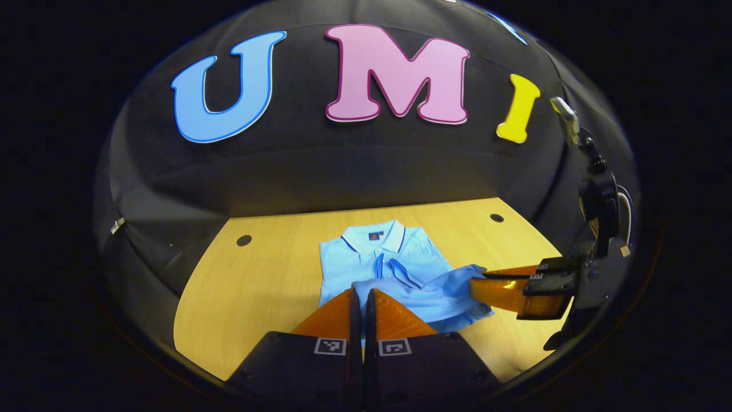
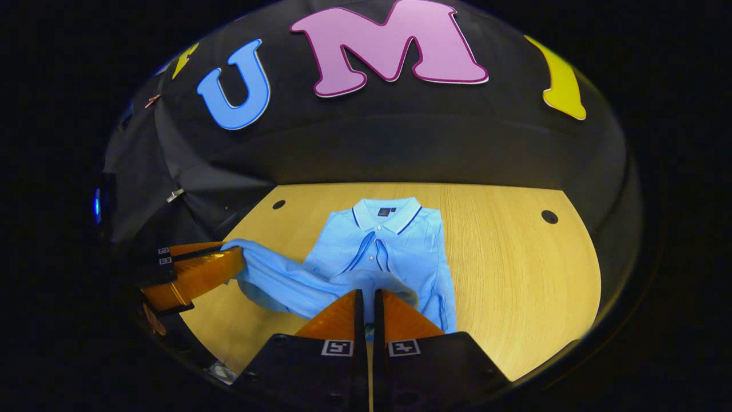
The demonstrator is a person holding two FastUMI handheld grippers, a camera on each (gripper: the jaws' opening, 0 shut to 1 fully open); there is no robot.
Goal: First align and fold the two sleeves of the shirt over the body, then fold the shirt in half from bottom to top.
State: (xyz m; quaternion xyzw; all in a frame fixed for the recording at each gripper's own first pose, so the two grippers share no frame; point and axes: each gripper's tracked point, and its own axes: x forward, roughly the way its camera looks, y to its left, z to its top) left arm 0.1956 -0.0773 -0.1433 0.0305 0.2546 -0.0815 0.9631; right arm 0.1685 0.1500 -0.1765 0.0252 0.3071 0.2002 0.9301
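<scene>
Left gripper view: both grippers [image 1: 362, 297] [image 2: 366, 297] clamped on soft blue shirt [image 1: 366, 260], woodgrain table [image 1: 257, 286].

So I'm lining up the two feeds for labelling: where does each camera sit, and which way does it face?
Left gripper view: rides on the left gripper, looking along its closed fingers over the blue shirt on the wooden table towards the booth wall; the right gripper reaches in from the side, at the fabric.
Right gripper view: rides on the right gripper, facing the same way; the left gripper enters from the side, at the shirt's lifted hem.
Shared: shirt, table, wall, both grippers.
</scene>
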